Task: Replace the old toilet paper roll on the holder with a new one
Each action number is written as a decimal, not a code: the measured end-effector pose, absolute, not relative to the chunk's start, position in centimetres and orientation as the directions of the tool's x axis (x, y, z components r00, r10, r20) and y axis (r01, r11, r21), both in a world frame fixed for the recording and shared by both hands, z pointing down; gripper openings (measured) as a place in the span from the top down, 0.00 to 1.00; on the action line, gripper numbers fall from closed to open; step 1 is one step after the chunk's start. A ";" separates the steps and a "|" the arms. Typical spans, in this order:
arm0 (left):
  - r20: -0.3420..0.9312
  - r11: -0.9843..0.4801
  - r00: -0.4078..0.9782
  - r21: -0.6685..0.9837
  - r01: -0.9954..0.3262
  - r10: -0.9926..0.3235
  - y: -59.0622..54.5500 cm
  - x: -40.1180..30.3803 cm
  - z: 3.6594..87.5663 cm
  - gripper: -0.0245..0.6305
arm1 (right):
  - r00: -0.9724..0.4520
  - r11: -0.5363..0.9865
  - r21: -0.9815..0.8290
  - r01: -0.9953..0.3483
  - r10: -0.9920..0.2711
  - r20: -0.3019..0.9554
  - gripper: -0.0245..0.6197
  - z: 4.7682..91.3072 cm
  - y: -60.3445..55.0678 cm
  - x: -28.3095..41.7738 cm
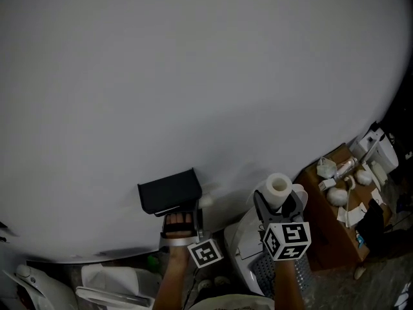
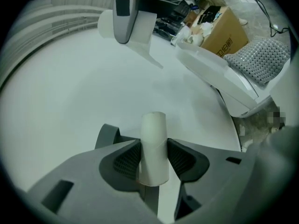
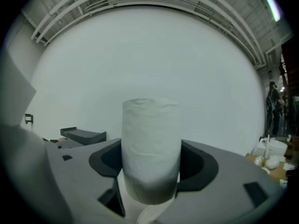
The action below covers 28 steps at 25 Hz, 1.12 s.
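With the left hand-held gripper (image 2: 153, 160) clenched on the empty tube (image 2: 154, 141) by the holder (image 1: 170, 191) and the right hand-held gripper (image 3: 152, 164) grasping the new roll (image 3: 151, 143), the tube probably needed carrying clear first.

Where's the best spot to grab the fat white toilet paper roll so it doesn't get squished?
Around its curved middle, coming from the side, one pad on each flank. The fat white toilet paper roll stands on end, so its round sides face outward and its hollow ends stay free. The right gripper holds it that way.
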State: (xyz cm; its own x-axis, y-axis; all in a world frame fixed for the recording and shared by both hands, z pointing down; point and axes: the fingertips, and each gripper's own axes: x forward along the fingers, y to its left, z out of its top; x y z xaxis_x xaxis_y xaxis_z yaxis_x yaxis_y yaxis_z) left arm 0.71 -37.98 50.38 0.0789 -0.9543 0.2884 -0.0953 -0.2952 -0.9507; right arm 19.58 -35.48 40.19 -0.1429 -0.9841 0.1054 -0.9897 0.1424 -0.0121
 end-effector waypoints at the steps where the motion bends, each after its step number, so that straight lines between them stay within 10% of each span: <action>1: 0.289 -0.297 0.090 -0.950 -0.093 -0.953 -38.0 1.3 50.4 0.69 | -0.134 0.133 -0.011 -0.991 -0.985 0.105 0.48 40.1 -35.3 20.1; 16: 0.269 -0.315 0.265 -0.937 -0.151 -0.926 -37.9 9.2 48.6 0.69 | -0.041 0.040 -0.008 -0.999 -0.994 0.101 0.48 40.0 -34.3 24.8; 28: 0.105 -0.380 0.458 -0.732 -0.565 -0.883 -35.2 7.8 40.7 0.69 | -0.082 0.081 -0.015 -0.997 -0.992 0.096 0.48 39.8 -34.9 22.6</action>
State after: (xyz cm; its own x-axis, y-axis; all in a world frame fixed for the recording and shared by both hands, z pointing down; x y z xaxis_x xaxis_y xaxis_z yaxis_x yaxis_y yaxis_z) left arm 7.81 -35.25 40.72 0.4577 -0.8829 0.1048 -0.5652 -0.3799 -0.7323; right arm 22.56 -34.86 39.82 -0.0824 -0.9919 0.0961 -0.9966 0.0813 -0.0152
